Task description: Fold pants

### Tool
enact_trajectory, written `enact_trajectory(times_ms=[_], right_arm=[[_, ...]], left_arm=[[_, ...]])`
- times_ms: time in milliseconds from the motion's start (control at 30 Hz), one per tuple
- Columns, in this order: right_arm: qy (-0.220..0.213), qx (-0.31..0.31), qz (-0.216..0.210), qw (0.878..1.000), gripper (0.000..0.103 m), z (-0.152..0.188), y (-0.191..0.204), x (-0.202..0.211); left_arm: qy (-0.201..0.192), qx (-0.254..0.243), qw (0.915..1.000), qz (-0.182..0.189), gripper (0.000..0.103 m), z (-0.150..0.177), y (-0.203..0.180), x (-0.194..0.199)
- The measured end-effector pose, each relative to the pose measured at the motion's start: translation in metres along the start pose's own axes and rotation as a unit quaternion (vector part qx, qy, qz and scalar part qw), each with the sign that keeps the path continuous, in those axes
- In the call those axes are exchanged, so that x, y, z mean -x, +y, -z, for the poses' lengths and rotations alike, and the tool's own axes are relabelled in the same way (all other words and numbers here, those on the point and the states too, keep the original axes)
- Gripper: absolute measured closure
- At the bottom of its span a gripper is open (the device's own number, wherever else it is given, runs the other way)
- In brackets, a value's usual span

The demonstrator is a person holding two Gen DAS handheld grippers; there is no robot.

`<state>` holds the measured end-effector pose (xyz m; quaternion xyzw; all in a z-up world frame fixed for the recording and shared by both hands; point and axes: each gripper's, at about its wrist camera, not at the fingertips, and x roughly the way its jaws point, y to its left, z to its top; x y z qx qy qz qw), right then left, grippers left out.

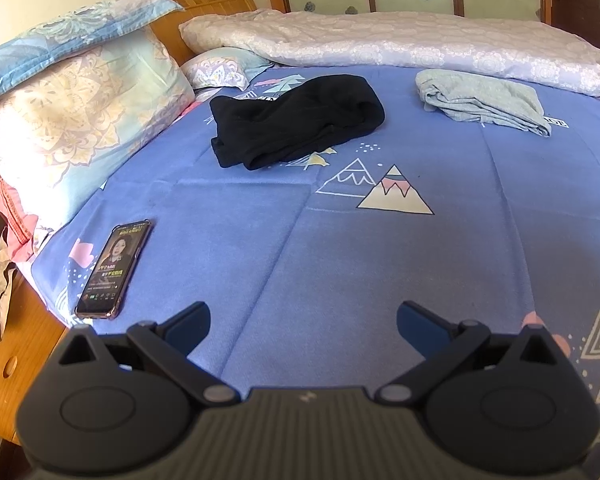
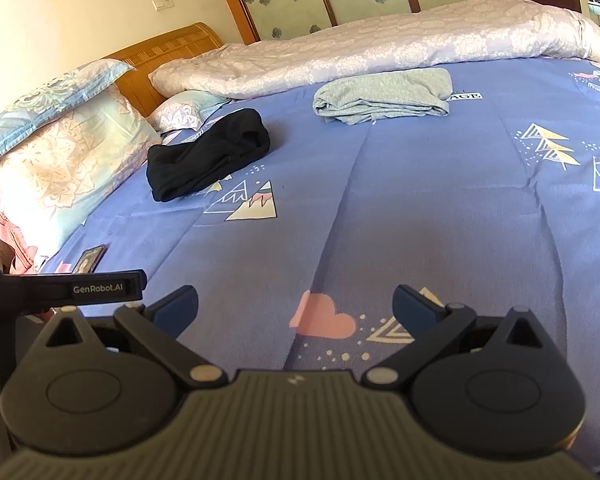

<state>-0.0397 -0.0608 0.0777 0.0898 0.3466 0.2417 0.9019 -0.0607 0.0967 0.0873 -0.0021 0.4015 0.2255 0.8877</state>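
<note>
Black pants [image 1: 296,120] lie bunched in a loose heap on the blue patterned bedsheet [image 1: 300,248], toward the pillow side; the right wrist view shows the black pants [image 2: 208,156] at mid-left. Folded grey pants [image 1: 484,100] rest farther right near the quilt, and the grey pants [image 2: 384,96] also appear in the right wrist view. My left gripper [image 1: 302,320] hovers open over bare sheet, well short of both garments. My right gripper [image 2: 296,304] is open too, above a pink heart print, holding nothing. Part of the left gripper's body [image 2: 72,288] shows at the left edge.
A phone [image 1: 114,268] with a lit screen lies near the bed's left edge. Stacked pillows [image 1: 72,120] fill the left side by the wooden headboard [image 1: 204,8]. A rolled pale quilt [image 1: 400,40] runs along the far side. A wooden nightstand [image 1: 16,360] stands beside the bed.
</note>
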Motion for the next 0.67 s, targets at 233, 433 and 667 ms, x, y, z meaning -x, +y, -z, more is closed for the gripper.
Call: enact_trajectory(times_ms=[233, 433, 667], right_arm=[[0.001, 0.0, 0.0, 1.0, 0.0, 0.0011, 0.0008, -0.0013], [0.004, -0.002, 0.0, 1.0, 0.0, 0.0034, 0.0008, -0.0035], [0.004, 0.002, -0.001, 1.0, 0.0, 0.005, 0.0005, -0.0031]], left_arm=[[0.003, 0.0, 1.0, 0.001, 0.0, 0.0001, 0.0006, -0.0013], [0.008, 0.0, 1.0, 0.003, 0.0, 0.0007, 0.0011, -0.0031], [0.004, -0.002, 0.9998, 0.021, 0.0, 0.0015, 0.0004, -0.0019]])
